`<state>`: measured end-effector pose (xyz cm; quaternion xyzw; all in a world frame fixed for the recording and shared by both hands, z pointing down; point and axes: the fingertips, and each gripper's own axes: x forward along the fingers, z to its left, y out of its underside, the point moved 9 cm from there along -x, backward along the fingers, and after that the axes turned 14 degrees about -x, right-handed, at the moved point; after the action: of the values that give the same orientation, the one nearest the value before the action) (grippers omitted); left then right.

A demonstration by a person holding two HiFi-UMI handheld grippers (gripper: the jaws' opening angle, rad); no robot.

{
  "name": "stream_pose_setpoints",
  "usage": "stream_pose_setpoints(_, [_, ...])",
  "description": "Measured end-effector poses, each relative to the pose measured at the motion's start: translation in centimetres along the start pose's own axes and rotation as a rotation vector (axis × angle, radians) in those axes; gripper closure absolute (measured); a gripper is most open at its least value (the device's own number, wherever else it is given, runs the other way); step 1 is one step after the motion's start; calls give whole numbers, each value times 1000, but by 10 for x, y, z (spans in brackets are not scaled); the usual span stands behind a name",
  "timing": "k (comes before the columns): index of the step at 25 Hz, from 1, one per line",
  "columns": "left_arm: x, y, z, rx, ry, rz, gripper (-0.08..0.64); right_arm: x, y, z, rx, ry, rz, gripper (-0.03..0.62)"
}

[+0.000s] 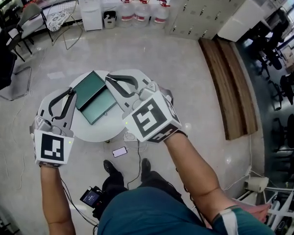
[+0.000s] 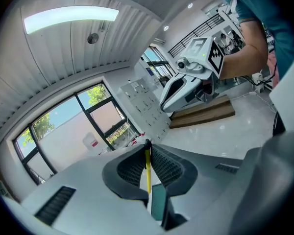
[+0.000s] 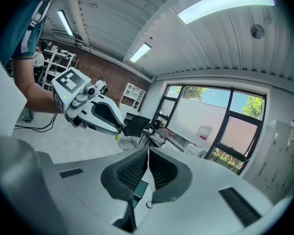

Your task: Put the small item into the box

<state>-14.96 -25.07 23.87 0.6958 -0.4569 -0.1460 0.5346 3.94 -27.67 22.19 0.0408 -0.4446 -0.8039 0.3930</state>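
The left gripper (image 2: 147, 147) has its jaws clenched on the small yellow item (image 2: 148, 173), a thin strip pinched upright between the ribbed pads (image 2: 130, 173), its lower end just above a sliver of the green box (image 2: 159, 203) seen below the jaws. In the right gripper view the right gripper (image 3: 148, 153) has its jaws pressed together with nothing between them, and a bit of the same box shows beneath. From the head view the open box (image 1: 95, 101) lies on the round white surface (image 1: 90, 131). The left gripper (image 1: 70, 91) is just beside the box's left edge, and the right gripper (image 1: 110, 78) reaches in from the right, near its far corner. Both grippers point away from the person, marker cubes facing up, with bare forearms stretched out low in front of the body. The two grippers flank the box.
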Motion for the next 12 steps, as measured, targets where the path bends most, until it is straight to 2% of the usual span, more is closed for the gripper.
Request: stream_pose_setpoints(12, [37, 72, 20, -78, 42, 75, 507, 54, 42, 22, 55, -50, 78, 552])
